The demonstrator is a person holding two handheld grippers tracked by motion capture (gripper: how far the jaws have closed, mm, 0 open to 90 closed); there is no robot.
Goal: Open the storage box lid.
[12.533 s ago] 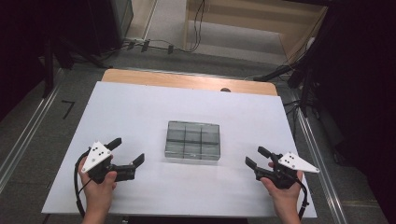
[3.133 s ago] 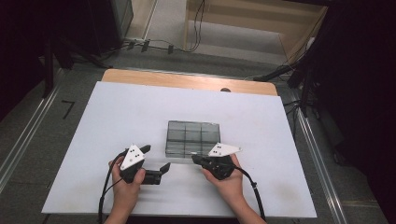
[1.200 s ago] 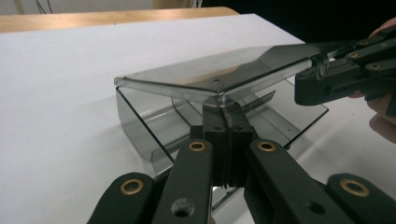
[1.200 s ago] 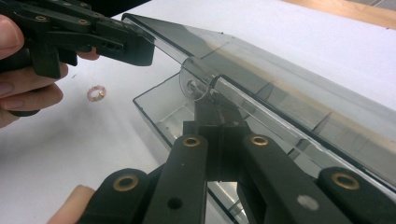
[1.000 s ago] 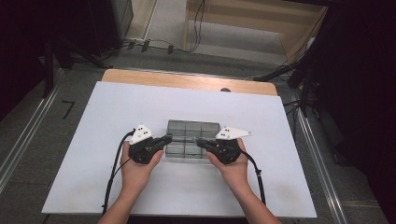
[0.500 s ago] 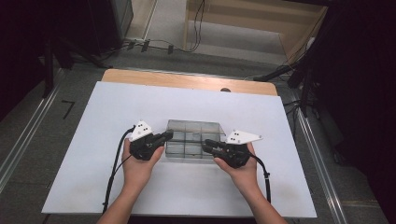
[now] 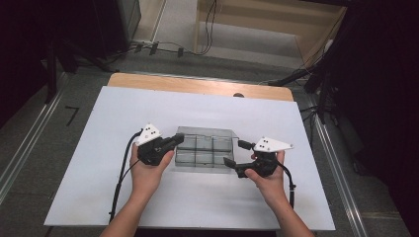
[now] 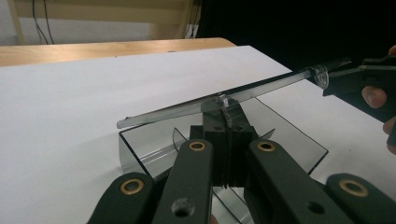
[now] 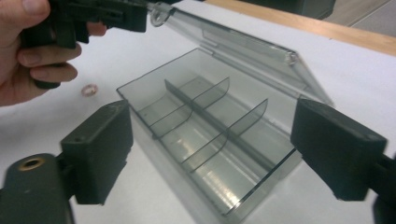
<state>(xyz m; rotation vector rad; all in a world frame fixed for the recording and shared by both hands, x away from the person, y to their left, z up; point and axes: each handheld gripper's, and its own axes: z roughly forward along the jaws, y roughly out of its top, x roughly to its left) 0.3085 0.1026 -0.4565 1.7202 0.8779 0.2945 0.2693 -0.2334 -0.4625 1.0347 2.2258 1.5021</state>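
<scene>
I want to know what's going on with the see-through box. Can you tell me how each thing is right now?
Clear box: upright on the table, compartments look empty.
Lid: lifted partway, hinged at the back.
Left gripper: jaws shut on the lid's front edge, holding it up.
Right gripper: jaws have just been opening, wide on either side of the box's end, not pressing.
Small ring: lying flat on the table.

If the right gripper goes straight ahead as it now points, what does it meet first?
Probably the clear box: the right gripper, fingers open, points at its near end, so that wall likely comes first.
</scene>
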